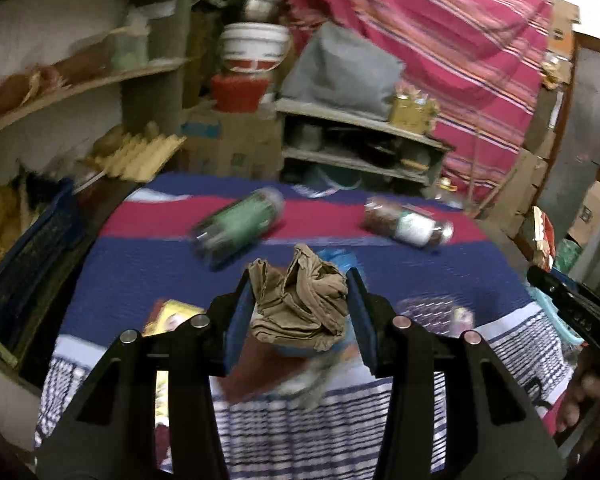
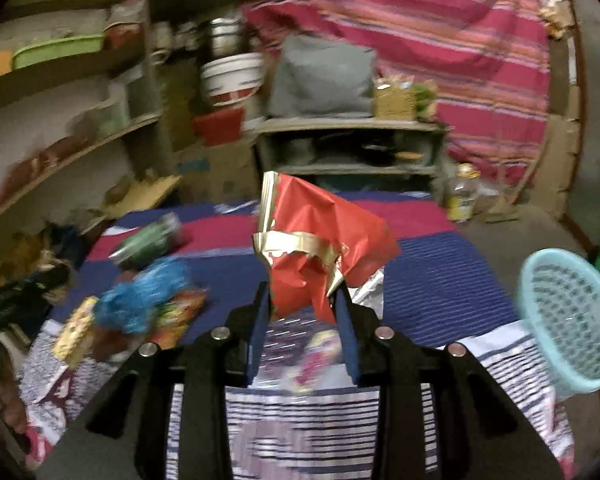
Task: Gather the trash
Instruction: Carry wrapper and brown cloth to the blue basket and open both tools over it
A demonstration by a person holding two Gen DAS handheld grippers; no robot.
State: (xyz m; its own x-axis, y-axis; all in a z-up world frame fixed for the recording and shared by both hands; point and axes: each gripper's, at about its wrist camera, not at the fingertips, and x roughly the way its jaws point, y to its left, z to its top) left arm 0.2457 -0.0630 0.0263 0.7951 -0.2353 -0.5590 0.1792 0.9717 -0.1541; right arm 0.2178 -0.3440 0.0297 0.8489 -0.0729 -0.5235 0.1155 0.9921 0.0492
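Note:
My left gripper is shut on a crumpled brown paper bag and holds it above the striped cloth. My right gripper is shut on a crumpled red and gold wrapper, lifted above the cloth. A light blue plastic basket lies tilted at the right edge of the cloth. More litter lies on the cloth: a green bottle, a brown jar with a white label, a yellow packet, a blue crumpled bag and a clear wrapper.
Wooden shelves stand at the left and a low shelf unit at the back. A dark blue crate sits at the left of the cloth. A striped pink curtain hangs behind. A bottle stands on the floor.

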